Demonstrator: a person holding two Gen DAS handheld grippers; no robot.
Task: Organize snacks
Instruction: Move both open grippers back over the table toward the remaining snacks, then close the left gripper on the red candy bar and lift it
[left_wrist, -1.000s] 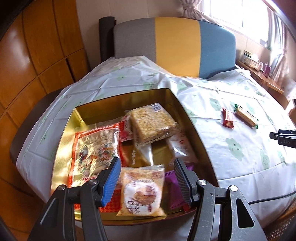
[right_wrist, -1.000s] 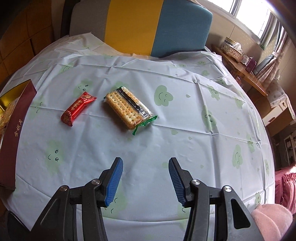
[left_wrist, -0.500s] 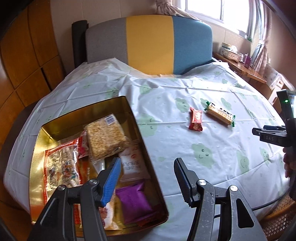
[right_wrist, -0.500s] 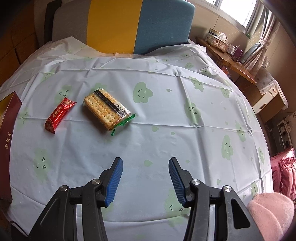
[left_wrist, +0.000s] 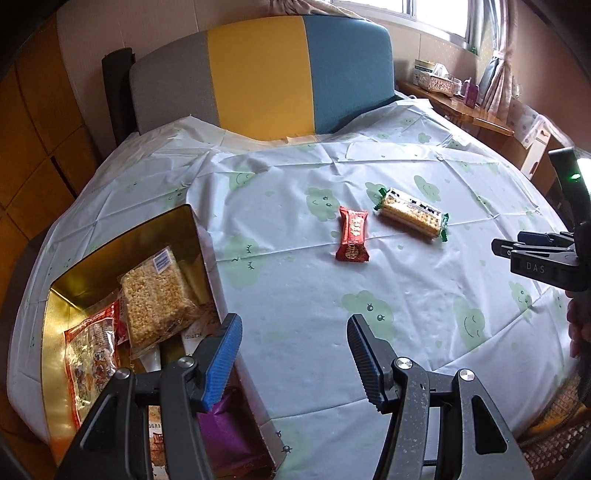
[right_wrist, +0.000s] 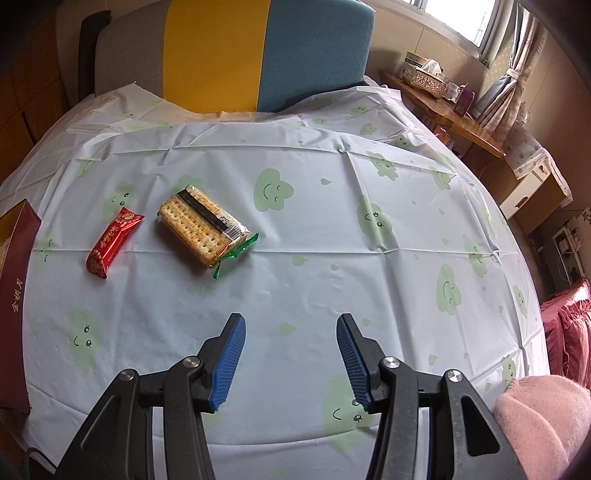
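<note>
Gold box: seen at the left of the table, open at the top; only its dark red side is seen from the right wrist
Snacks in the box: a yellow rice cake pack is laid partly over a red and clear bag; a purple pack is seen nearer, maybe under other packs, as the left finger hides part of it
Left gripper: held open over the box edge and the cloth, with nothing between the blue pads
Red snack: laid on the cloud cloth, well apart from the box
Cracker pack: laid just beside the red snack, on its right, not touching
Right gripper: held open above bare cloth, nothing gripped; both loose snacks are seen ahead to its left
</note>
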